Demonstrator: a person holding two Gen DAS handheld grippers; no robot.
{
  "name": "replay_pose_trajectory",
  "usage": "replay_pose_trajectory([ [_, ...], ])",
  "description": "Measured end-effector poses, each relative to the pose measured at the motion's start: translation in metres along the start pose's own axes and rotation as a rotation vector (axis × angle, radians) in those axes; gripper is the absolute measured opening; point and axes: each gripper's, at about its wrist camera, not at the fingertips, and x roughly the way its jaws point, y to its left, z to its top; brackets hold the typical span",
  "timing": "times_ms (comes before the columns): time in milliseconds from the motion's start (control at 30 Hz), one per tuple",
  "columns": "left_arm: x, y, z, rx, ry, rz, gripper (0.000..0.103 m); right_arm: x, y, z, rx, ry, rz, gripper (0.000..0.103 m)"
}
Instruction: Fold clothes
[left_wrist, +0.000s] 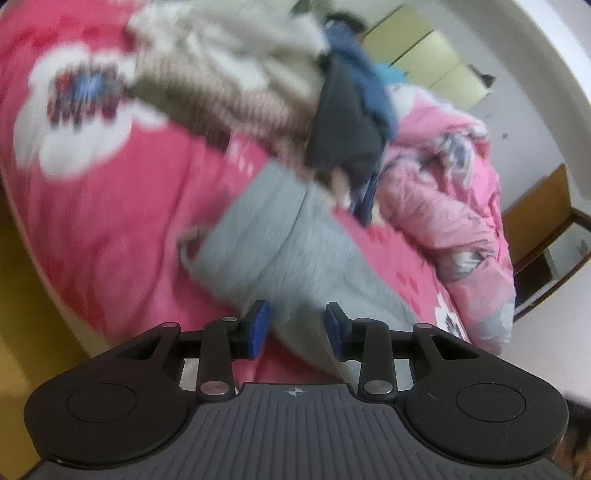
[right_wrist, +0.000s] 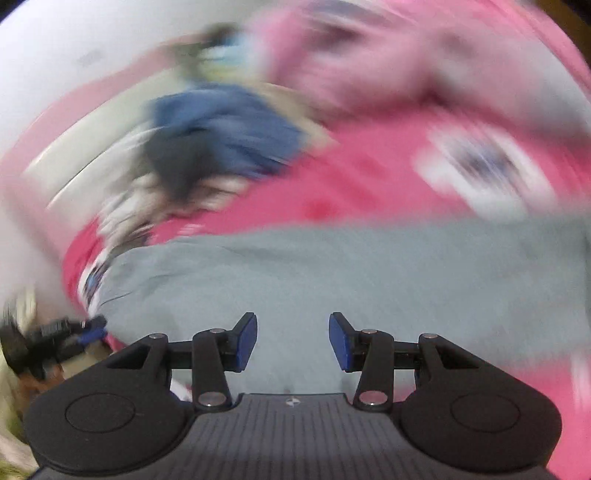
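- Left wrist view: left hand-held gripper (left_wrist: 295, 325) released, nothing between its jaws. Grey garment (left_wrist: 280, 243) lies flat on the bed (left_wrist: 110, 206); likely soft and light.
- Right wrist view: right hand-held gripper (right_wrist: 293, 341) released above the grey garment (right_wrist: 332, 280). Pinch at an edge or corner; thin cloth may slip.

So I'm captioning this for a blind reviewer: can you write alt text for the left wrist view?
The left gripper hovers with open jaws, nothing between them, over a grey garment lying on a pink flowered bedspread. Behind it sits a blurred pile of clothes, with a crumpled pink quilt to the right.
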Motion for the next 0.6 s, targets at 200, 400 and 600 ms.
replay_pose_trajectory([
  [200,-0.003,-0.010,0.012,0.136,-0.119,0.033,0.036,0.124,0.108,0.046,-0.399,0.025,0.150,0.045],
  [400,0.039,-0.019,0.013,0.279,-0.080,0.150,0.037,0.226,0.163,0.059,-0.659,0.099,0.191,0.050],
  [600,0.053,-0.020,0.006,0.374,-0.092,0.171,0.038,0.260,0.158,0.043,-0.714,0.231,0.190,0.035],
])
